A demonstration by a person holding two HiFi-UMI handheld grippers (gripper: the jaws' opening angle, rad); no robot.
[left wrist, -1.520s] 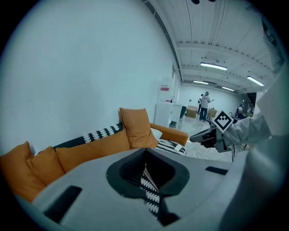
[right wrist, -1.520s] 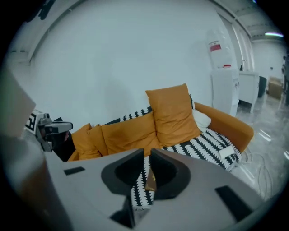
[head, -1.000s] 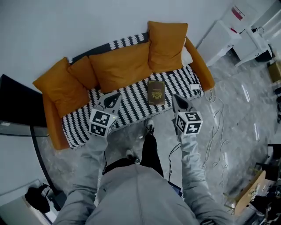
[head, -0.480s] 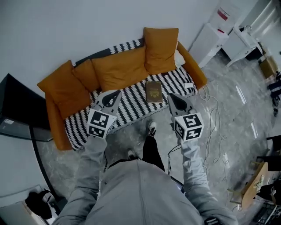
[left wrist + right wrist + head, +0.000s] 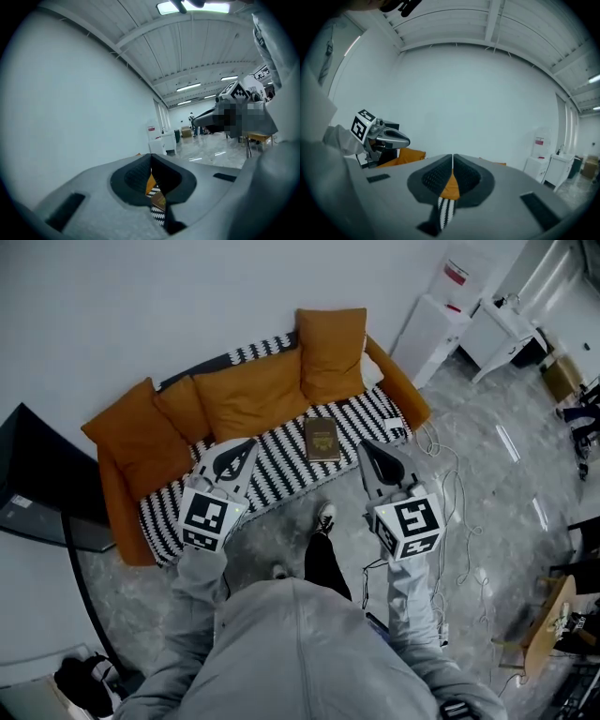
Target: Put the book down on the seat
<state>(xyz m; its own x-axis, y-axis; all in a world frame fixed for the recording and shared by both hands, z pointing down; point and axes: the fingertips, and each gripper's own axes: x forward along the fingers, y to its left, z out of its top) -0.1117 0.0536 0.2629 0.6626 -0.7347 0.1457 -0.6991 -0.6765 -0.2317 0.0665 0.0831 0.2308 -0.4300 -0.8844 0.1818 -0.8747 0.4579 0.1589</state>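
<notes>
— Grey jaws on our left gripper (image 5: 247,442) and right gripper (image 5: 364,444) are pressed together, with nothing in them.
— And the book (image 5: 322,439)?
— We see it flat on the striped seat (image 5: 281,472), between our two grippers, apart from both.

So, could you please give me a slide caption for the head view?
Book lying on the striped sofa seat, left tongs and right tongs shut, empty.

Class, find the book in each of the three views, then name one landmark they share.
Head view: book on the striped cover, upper centre.
Left gripper view: book, a sliver seen beyond the jaws, low centre.
Right gripper view: not in it.
Shared landmark: striped cover.
</notes>
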